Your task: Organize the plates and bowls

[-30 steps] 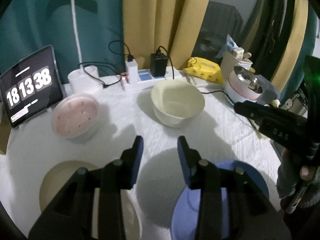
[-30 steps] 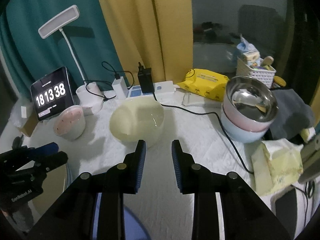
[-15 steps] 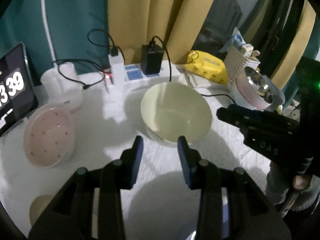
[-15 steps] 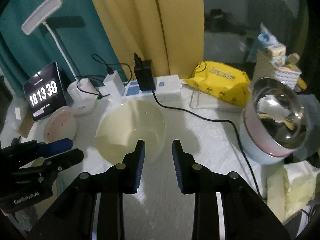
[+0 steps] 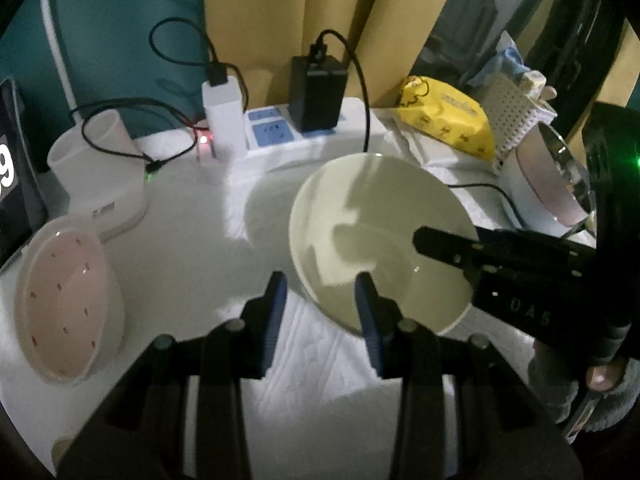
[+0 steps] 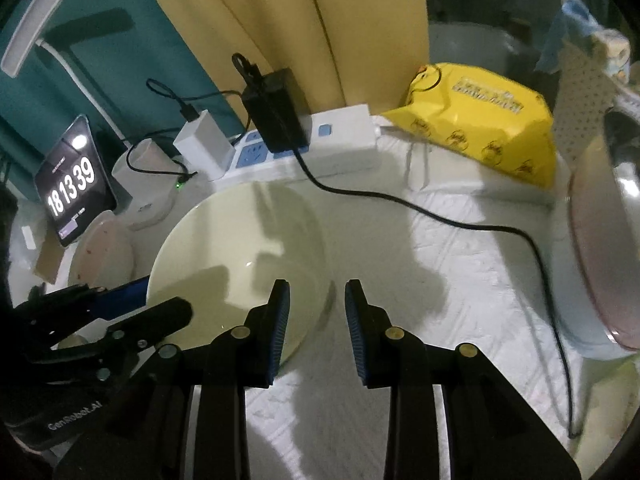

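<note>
While both grippers flank it, the cream bowl [image 5: 380,236] sits empty on the white cloth [image 6: 460,264] near the power strip [image 6: 320,140]. Left gripper [image 5: 320,304]: fingers apart, holding nothing, its right finger over the bowl's near rim. Right gripper [image 6: 316,312]: fingers apart, holding nothing, at the bowl's right edge. Pink dotted bowl [image 5: 60,304], empty, lies to the left; a steel-lined pot [image 6: 608,248] stands right.

Both the left gripper [image 5: 320,280] and right gripper [image 6: 316,288] gape (seemingly level, side by side).
</note>
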A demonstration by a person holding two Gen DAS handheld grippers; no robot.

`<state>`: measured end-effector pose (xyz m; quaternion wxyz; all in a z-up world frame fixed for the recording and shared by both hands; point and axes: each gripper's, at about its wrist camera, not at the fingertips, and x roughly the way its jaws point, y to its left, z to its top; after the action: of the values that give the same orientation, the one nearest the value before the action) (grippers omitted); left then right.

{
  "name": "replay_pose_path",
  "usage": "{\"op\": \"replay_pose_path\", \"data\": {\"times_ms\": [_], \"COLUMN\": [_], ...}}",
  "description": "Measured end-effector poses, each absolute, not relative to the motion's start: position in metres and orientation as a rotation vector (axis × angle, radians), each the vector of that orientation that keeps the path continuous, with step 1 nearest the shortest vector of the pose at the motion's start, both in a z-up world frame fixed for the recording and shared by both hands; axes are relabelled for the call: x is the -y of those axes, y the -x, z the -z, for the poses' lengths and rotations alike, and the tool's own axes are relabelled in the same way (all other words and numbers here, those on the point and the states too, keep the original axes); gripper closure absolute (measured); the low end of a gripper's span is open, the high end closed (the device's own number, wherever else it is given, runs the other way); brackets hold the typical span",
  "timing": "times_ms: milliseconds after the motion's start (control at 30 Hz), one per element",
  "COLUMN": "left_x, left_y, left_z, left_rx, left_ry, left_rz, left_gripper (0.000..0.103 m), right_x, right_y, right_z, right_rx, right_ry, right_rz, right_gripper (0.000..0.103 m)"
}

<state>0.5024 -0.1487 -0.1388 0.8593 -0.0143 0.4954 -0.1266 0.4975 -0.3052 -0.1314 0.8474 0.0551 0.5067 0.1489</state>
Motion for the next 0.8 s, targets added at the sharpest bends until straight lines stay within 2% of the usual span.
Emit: {"op": "replay_pose_path", "data": {"times_ms": [300, 367, 433, 600, 800], "left_x": [0.153, 0.156, 0.160, 0.161, 0.159], "left_y": [-0.510, -0.511, -0.511, -0.511, -0.508], "left_z": [0.151, 0.155, 0.159, 0.158, 0.154], "left_rx": [-1.022, -1.028, -1.036, -1.026, -1.014], "left_ry": [0.036, 0.019, -0.001, -0.019, -0.003], "left_rz": [0.257, 0.256, 0.266, 0.261, 0.277], "left_gripper": [0.067, 0.068, 0.072, 0.078, 0.078], "right_x": [0.301, 0.301, 0.301, 0.301, 0.300], "right_y": [-0.502, -0.501, -0.499, -0.496, -0.495], "right_z": [0.153, 0.155, 0.155, 0.155, 0.152], "right_rx": [-1.086, -1.075, -1.061, -1.048, -1.041], "right_ry": [-0.172, -0.166, -0.154, -0.138, -0.124], "right_rz": [-0.347, -0.346, -0.329, -0.319, -0.295], "right_gripper": [0.072, 0.075, 0.086, 0.087, 0.091]}}
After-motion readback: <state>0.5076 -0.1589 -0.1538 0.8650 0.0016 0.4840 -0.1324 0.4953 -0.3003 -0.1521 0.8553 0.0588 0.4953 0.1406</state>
